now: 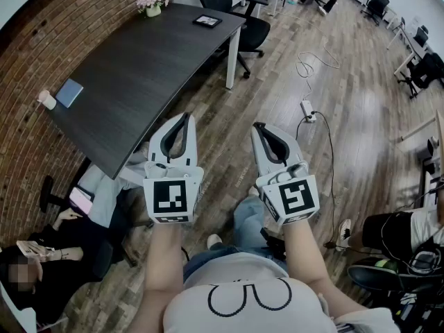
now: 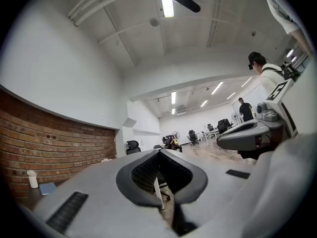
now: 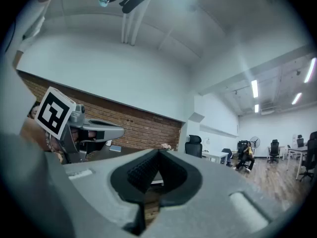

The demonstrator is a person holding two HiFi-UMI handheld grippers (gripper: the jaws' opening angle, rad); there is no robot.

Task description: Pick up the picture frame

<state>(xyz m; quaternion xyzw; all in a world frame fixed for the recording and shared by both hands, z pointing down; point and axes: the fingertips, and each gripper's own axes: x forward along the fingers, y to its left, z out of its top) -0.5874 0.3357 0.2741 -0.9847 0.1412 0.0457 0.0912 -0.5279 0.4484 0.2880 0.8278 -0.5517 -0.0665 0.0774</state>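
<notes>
My left tongs [image 1: 184, 118] and right tongs [image 1: 260, 127] are clenched empty, well short of the frame [image 1: 207, 21] at twelve o'clock on the desk [image 1: 139, 68]; reaching unopened, I could shove it off.

Picture frame [image 1: 207, 21] on table [image 1: 152, 68] (far end)

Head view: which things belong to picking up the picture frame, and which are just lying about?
Job: picture frame, dark table, left gripper, right gripper, both shut.
Lying about: flower pot, blue notebook, power strip.
</notes>
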